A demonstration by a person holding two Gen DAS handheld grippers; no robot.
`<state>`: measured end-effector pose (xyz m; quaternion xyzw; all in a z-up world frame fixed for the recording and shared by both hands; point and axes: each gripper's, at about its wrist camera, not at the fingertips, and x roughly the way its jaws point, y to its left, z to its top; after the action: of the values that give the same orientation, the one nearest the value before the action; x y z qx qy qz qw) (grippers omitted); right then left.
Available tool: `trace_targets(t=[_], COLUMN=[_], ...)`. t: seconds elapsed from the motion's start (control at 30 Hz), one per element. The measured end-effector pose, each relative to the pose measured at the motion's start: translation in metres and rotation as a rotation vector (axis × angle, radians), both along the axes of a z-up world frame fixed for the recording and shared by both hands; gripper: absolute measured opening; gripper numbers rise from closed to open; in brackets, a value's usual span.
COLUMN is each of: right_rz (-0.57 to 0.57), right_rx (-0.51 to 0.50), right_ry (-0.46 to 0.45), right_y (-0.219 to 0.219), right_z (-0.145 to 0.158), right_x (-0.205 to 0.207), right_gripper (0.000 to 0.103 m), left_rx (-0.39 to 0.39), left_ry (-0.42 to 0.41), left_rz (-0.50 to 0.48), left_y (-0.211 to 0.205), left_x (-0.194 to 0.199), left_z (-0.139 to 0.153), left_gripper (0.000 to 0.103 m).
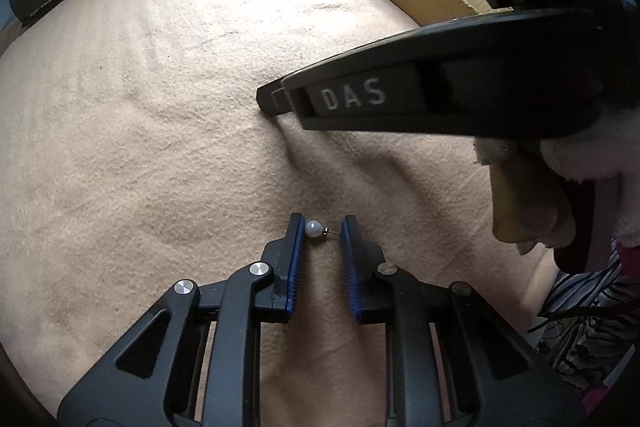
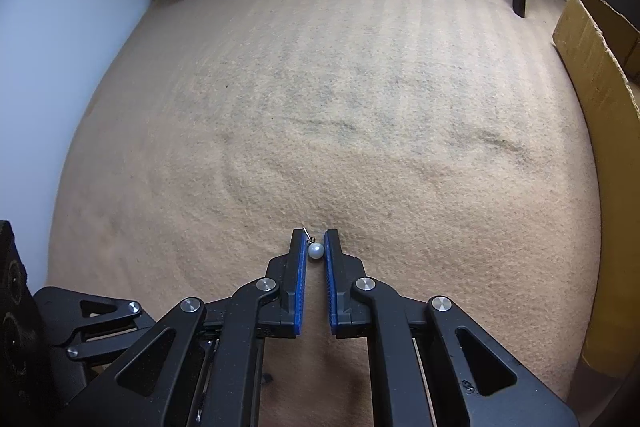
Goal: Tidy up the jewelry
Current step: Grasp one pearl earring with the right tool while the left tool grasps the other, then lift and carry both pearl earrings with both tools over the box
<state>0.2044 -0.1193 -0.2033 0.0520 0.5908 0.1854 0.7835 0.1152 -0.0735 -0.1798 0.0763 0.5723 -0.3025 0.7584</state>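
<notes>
– left gripper? 
– spread, a pearl earring touching its left pad, over the beige blanket.
– right gripper? 
– narrowly parted around another pearl earring; grip unclear.

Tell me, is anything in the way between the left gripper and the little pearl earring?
No, nothing visible is in the way. The pearl earring lies on the beige cloth right between the left gripper fingers, pearl beside one finger, pin reaching toward the other.
</notes>
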Motion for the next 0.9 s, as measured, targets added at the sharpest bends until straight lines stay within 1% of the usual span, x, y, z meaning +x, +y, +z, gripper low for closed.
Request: trace_targets(t=[0.1, 0.2, 0.33, 0.57, 0.77, 0.9], right_rz=[-0.003, -0.004, -0.017, -0.039, -0.057, -0.078], right_rx=[0.001, 0.002, 0.007, 0.011, 0.002, -0.012], right_ry=[-0.002, -0.006, -0.023, -0.087, -0.150, -0.193], right_y=[-0.005, -0.024, -0.035, -0.060, -0.078, -0.094], right_z=[0.000, 0.005, 0.010, 0.041, 0.065, 0.081], right_x=[0.000, -0.003, -0.005, -0.017, -0.026, -0.031], right_gripper=[0.007, 0.007, 0.007, 0.007, 0.007, 0.007], left_rx=[0.003, 0.007, -0.004, -0.045, -0.085, -0.113], left_ry=[-0.015, -0.028, -0.025, -0.043, -0.071, -0.094], left_rz=[-0.013, -0.025, -0.007, 0.050, 0.076, 0.081], left_y=[0.000, 0.002, 0.008, 0.026, 0.030, 0.025], left_x=[-0.002, -0.005, -0.015, -0.007, -0.003, 0.018], left_z=[0.000, 0.000, 0.007, 0.021, 0.037, 0.050], left_gripper=[0.018, 0.017, 0.017, 0.017, 0.017, 0.017])
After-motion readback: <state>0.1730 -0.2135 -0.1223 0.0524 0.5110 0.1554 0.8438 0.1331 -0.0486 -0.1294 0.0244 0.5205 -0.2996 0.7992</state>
